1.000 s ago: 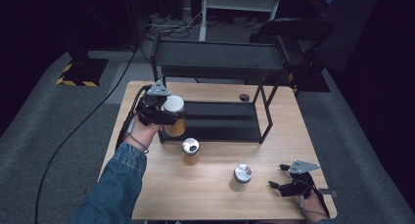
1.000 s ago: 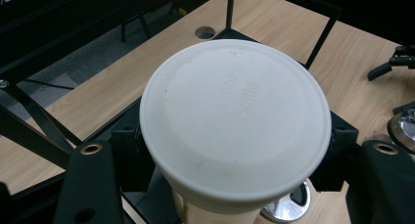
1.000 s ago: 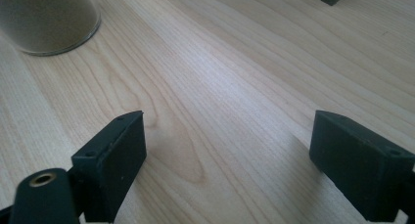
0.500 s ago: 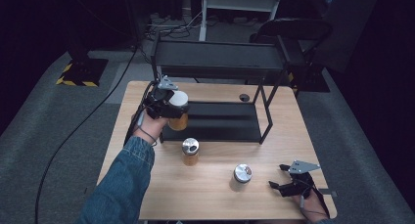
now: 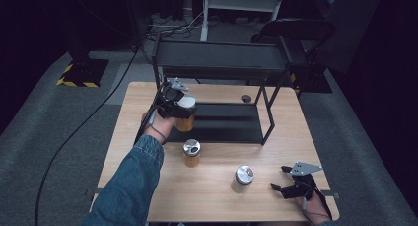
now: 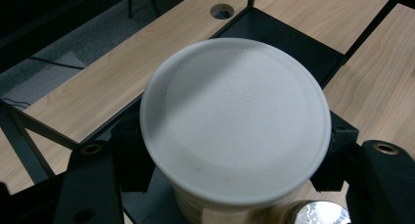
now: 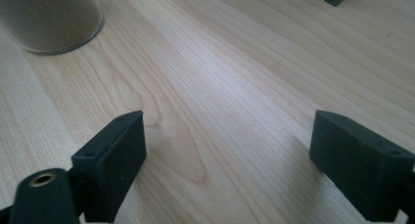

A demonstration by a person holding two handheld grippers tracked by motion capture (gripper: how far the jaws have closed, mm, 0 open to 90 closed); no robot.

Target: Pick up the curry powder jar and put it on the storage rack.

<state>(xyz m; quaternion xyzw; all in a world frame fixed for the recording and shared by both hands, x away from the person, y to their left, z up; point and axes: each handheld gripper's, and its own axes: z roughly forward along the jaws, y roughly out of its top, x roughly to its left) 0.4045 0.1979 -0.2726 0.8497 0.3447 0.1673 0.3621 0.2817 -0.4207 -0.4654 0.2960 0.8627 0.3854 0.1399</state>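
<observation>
- Dark floor rings the wooden surface (image 5: 148, 93), where a black rack (image 5: 217, 63) stands at the back.
- We have carried the white-lidded cup (image 5: 186, 103) forward from the near-left of the rack to the left end of its lower shelf (image 5: 231, 122); our left tool (image 5: 172, 105) is clamped on it.
- That suggests shelving is under way: this cup is almost placed.
- Our right tool (image 5: 291, 189) rests spread and empty, unmoved, near the silver-lidded jar (image 5: 244, 175); another jar (image 5: 191, 149) waits mid-surface.
</observation>
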